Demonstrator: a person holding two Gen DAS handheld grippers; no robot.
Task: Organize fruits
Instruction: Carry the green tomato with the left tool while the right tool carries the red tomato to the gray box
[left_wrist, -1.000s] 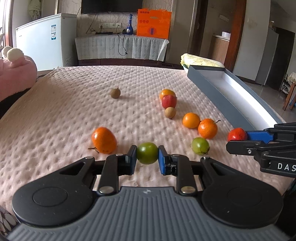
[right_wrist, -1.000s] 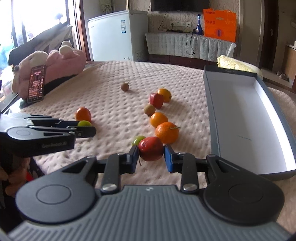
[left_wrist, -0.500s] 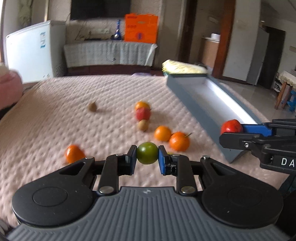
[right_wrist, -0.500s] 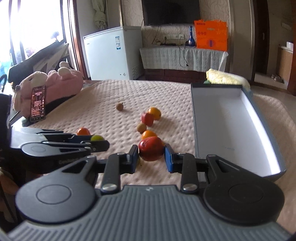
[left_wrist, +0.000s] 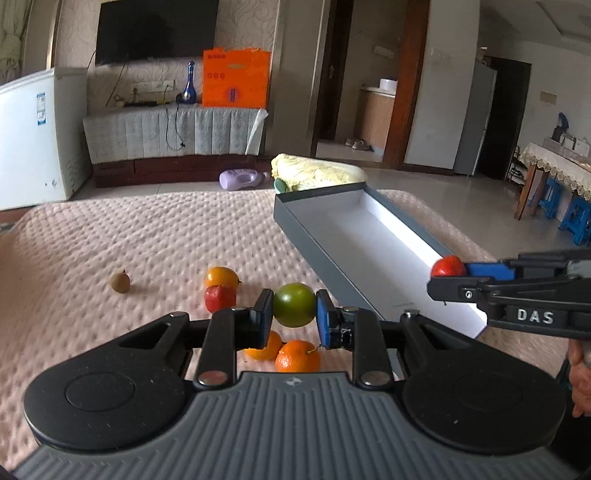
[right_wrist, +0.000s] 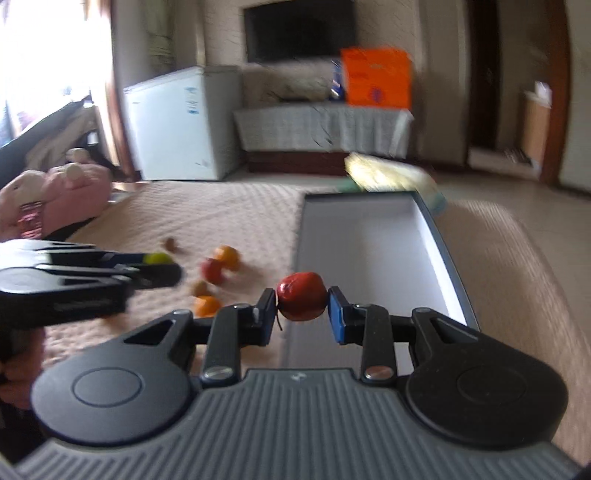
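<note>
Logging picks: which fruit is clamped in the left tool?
The green fruit, pinched in the left tool; the red fruit sits in the right tool.

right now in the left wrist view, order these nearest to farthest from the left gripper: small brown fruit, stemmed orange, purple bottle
1. stemmed orange, just below the left gripper
2. small brown fruit, farther left on the blanket
3. purple bottle, on the floor beyond the bed

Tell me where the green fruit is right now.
In the left wrist view the green fruit sits clamped in the left gripper, above the loose oranges and just left of the grey box.
</note>
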